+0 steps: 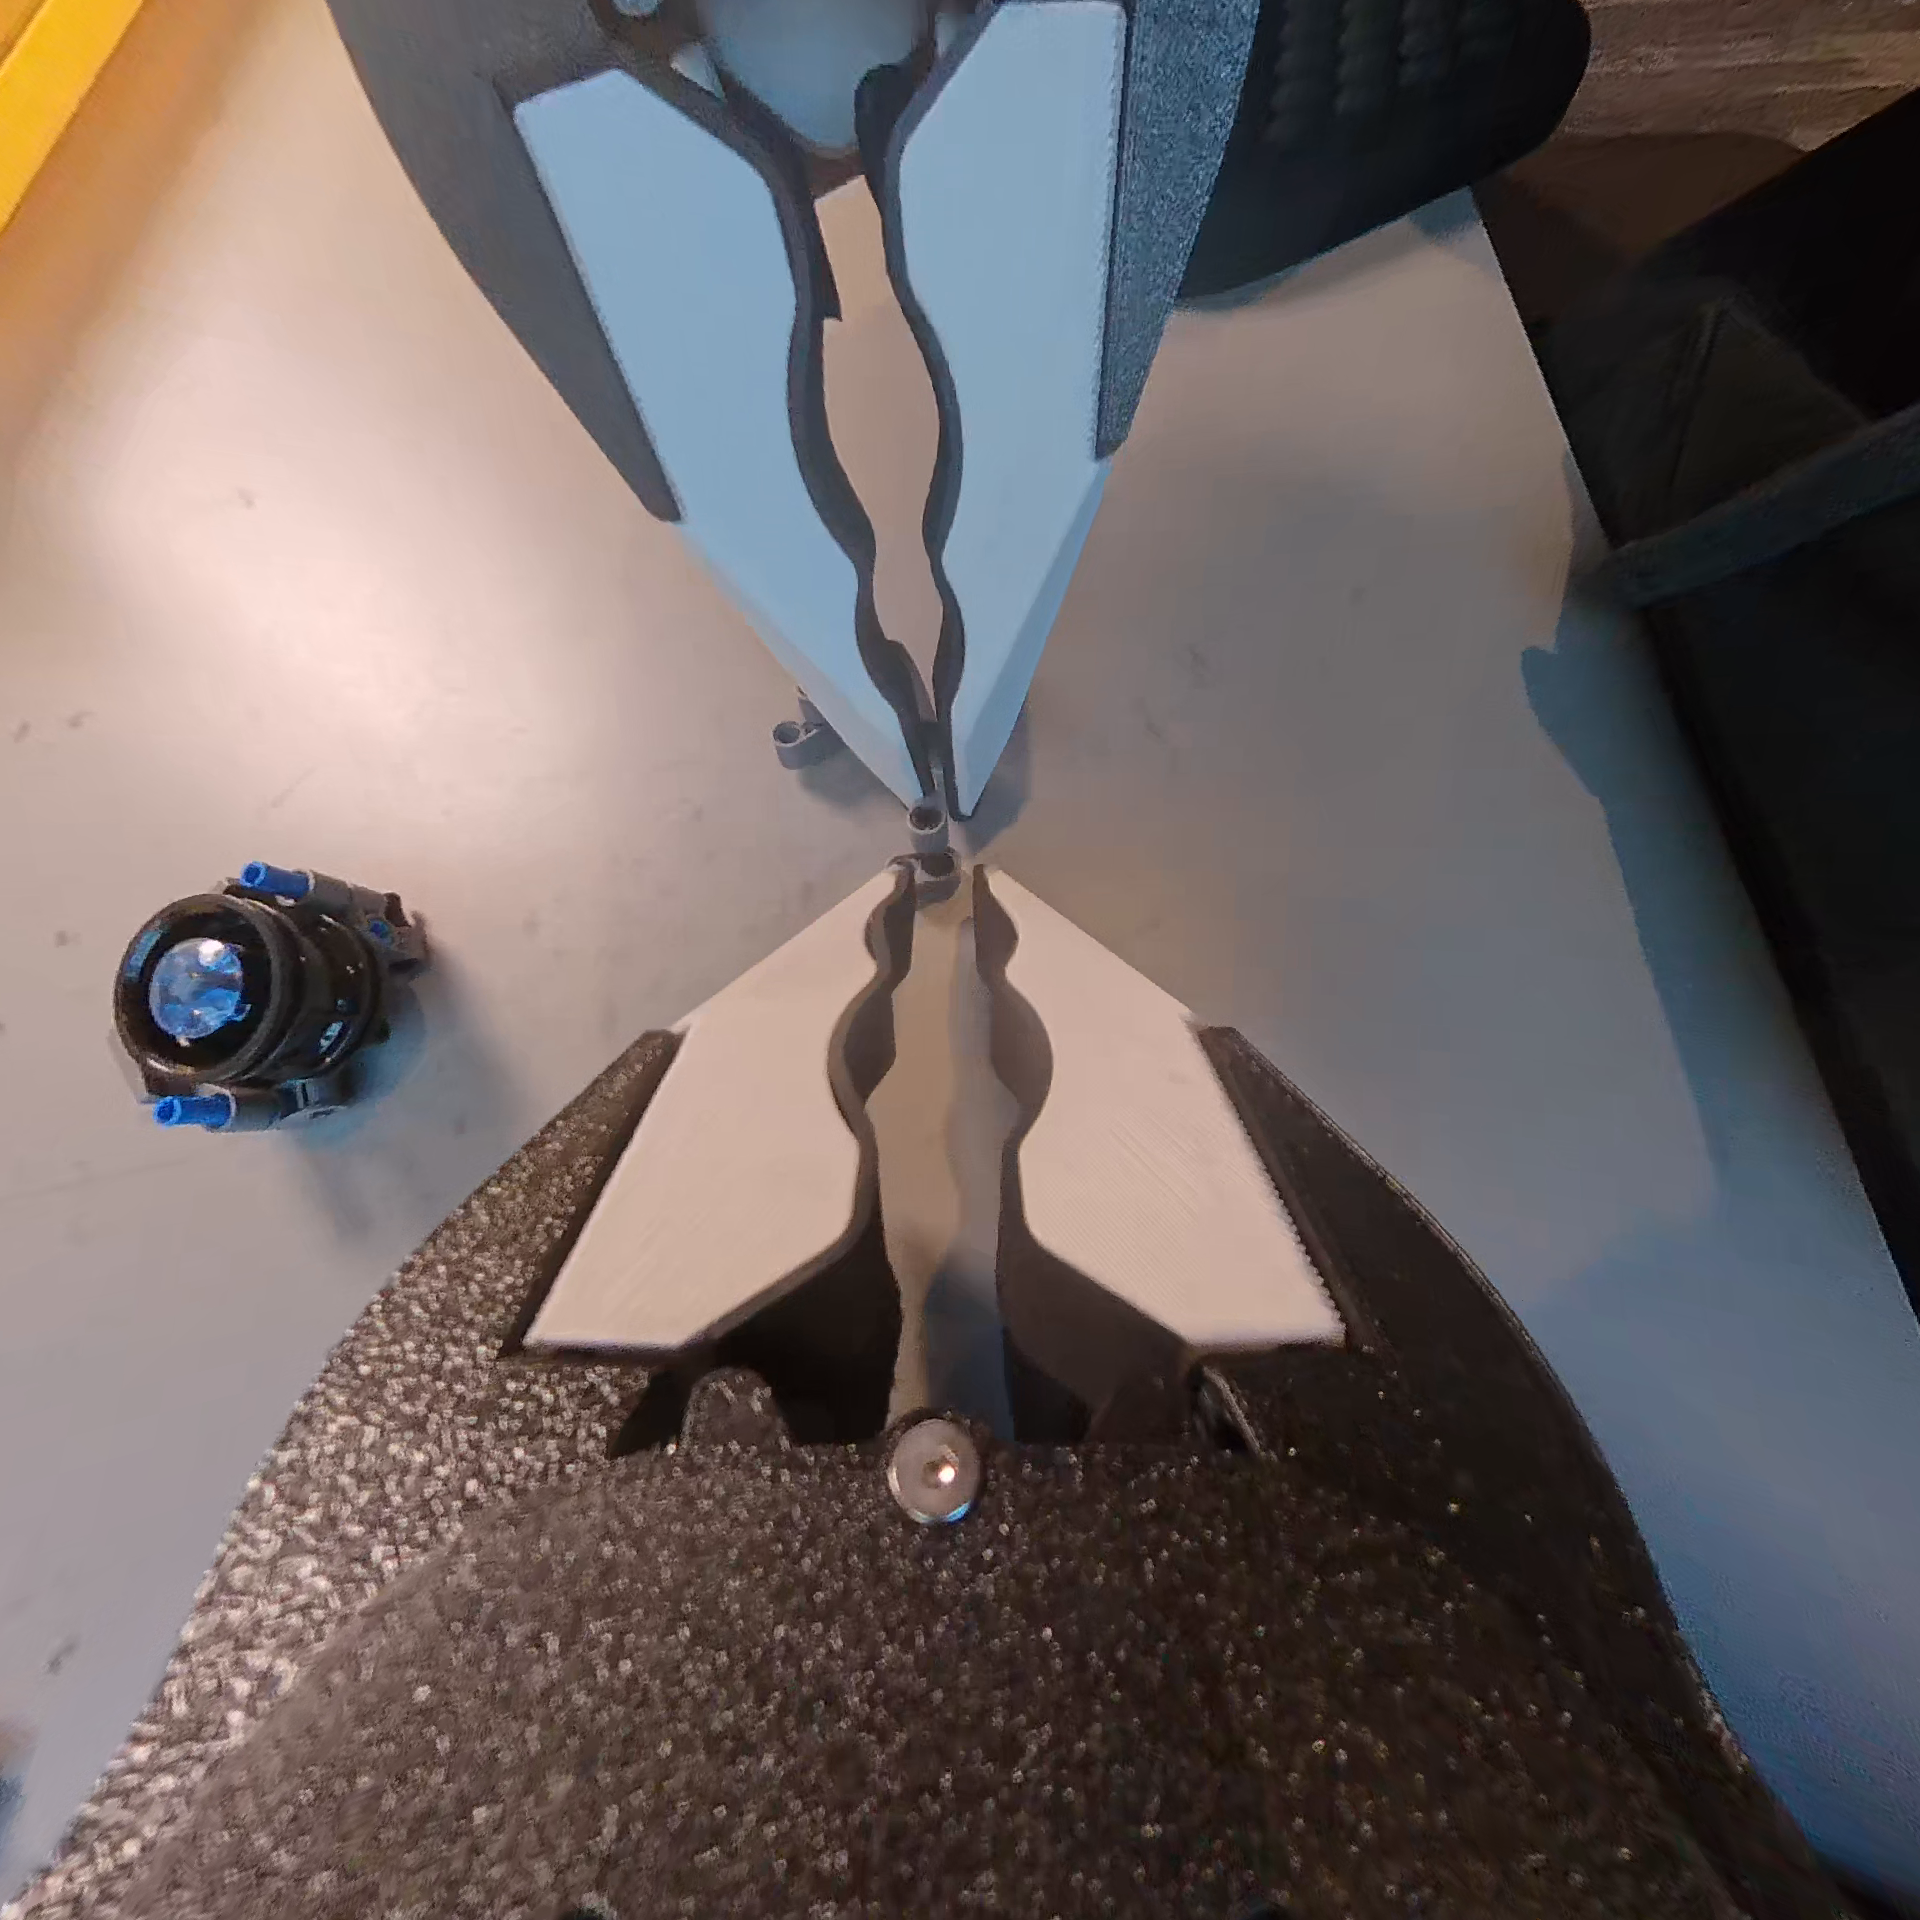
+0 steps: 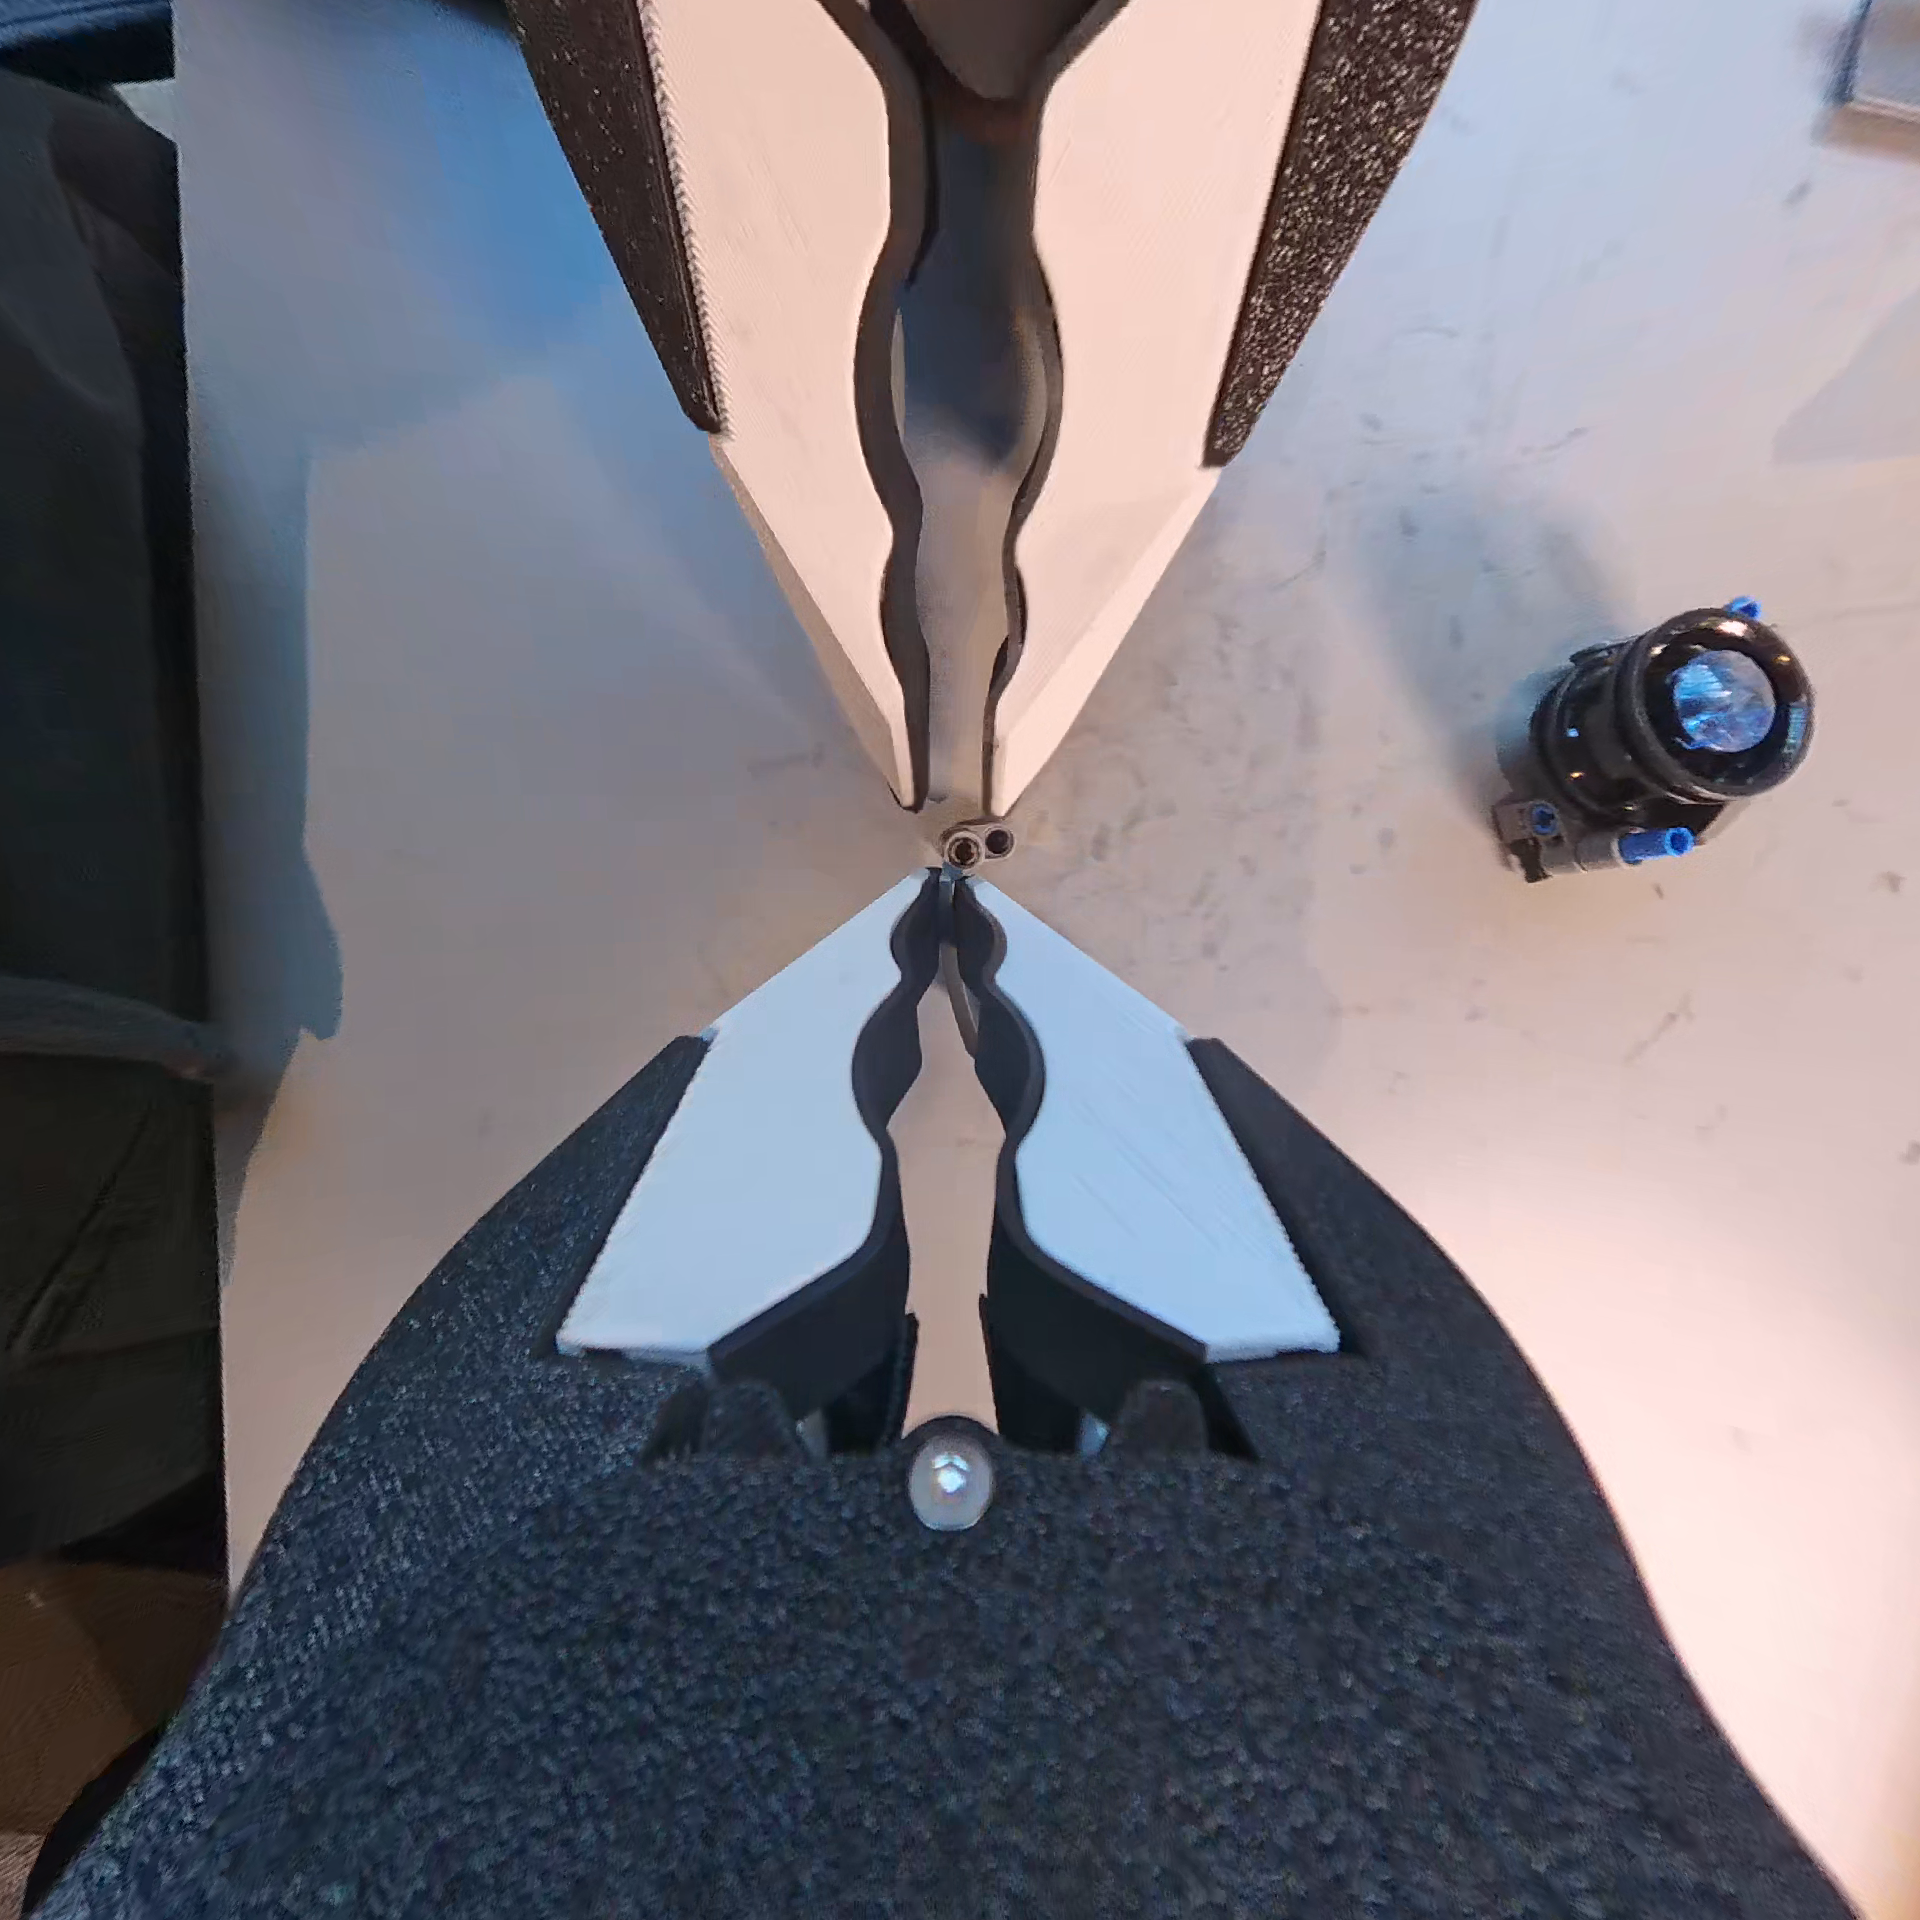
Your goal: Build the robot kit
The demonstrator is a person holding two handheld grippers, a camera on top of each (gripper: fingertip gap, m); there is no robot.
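Observation:
My two grippers meet tip to tip over a pale table (image 1: pixel 364 520). My left gripper (image 1: pixel 938 881) is shut on a small grey connector with two holes (image 1: pixel 935 865), which also shows end-on in the right wrist view (image 2: pixel 983 844). My right gripper (image 2: pixel 952 883) is shut on a thin grey pin-like part (image 2: pixel 950 879); its end (image 1: pixel 925 821) touches the connector. The right gripper (image 1: pixel 932 800) enters the left wrist view from the top, and the left gripper (image 2: pixel 956 805) enters the right wrist view the same way. A black cylindrical block assembly with a blue lens and blue pins (image 1: pixel 249 997) (image 2: pixel 1662 727) lies apart on the table.
Another small grey piece (image 1: pixel 795 736) lies on the table just behind the right gripper's finger. A black chair (image 1: pixel 1351 135) and dark fabric (image 1: pixel 1766 499) (image 2: pixel 94 623) lie past the table's edge. A yellow strip (image 1: pixel 31 114) runs along the far left. My two grippers' fingertips are within a few centimetres of each other.

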